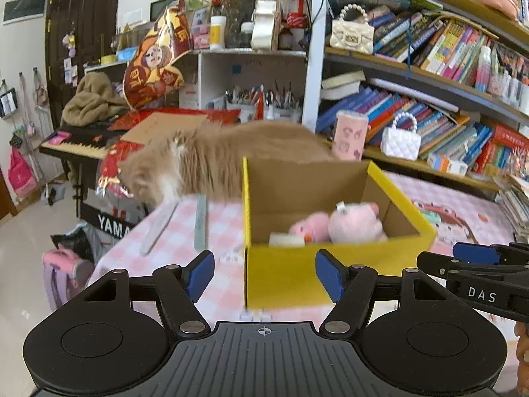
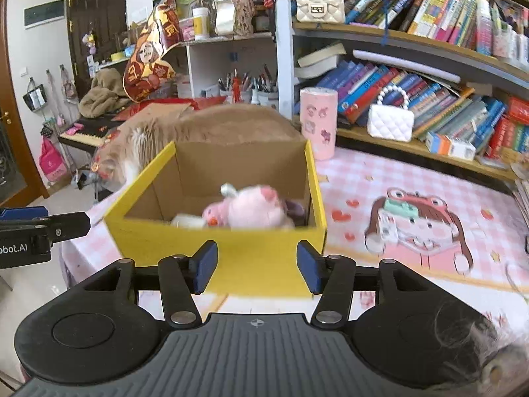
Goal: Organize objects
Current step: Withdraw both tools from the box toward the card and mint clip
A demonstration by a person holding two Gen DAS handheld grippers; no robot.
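Yellow box (image 2: 218,251), centre frame on pink checked tablecloth (image 2: 363,172), pink plush toy (image 2: 254,210) inside.
Left gripper (image 1: 264,274) and right gripper (image 2: 257,269) both spread apart, empty, near front wall. Best approached slowly, minding cat (image 2: 205,125) behind box.

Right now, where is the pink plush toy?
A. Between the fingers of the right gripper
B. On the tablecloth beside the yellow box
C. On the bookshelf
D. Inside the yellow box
D: the pink plush toy lies inside the open yellow box, below its rim, and both views show it there.
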